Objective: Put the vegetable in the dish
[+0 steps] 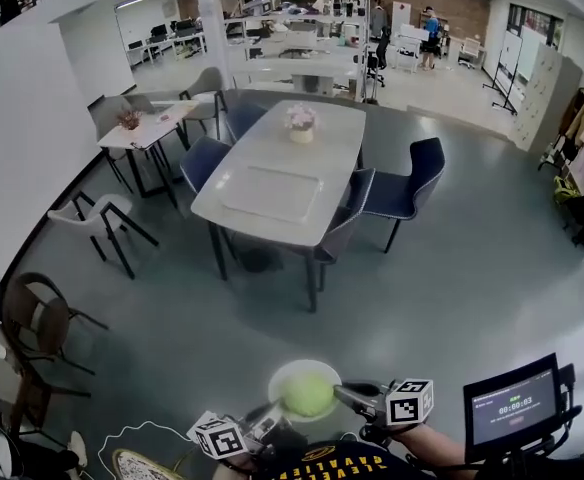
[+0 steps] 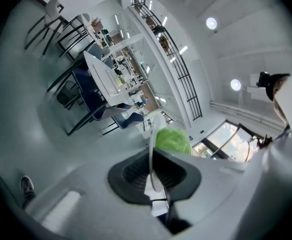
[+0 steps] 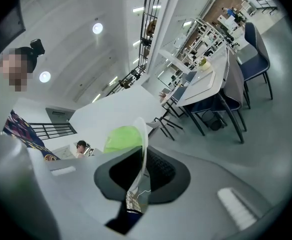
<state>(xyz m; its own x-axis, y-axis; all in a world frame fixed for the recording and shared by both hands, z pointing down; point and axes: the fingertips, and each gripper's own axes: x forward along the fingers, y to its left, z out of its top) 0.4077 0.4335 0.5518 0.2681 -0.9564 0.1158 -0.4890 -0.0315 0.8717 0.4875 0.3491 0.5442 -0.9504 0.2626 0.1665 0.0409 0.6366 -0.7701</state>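
Note:
A round green leafy vegetable [image 1: 307, 394] lies in a white dish [image 1: 284, 373] held in the air low in the head view, above the grey floor. My left gripper [image 1: 270, 416] is shut on the dish's near-left rim, and my right gripper [image 1: 347, 396] is shut on its right rim. In the left gripper view the dish [image 2: 153, 159] shows edge-on between the jaws of the left gripper [image 2: 155, 176], with the vegetable [image 2: 172, 140] behind it. The right gripper view shows the same: the rim of the dish [image 3: 143, 144] pinched in the right gripper [image 3: 138, 176], with the vegetable [image 3: 122, 138] to its left.
A long white table [image 1: 282, 183] with a flower pot [image 1: 300, 123] stands ahead, ringed by blue chairs [image 1: 402, 190]. A small table [image 1: 147, 128] and chairs stand at the left. A brown chair [image 1: 34, 318] is near left. A timer screen [image 1: 512, 406] sits at the lower right.

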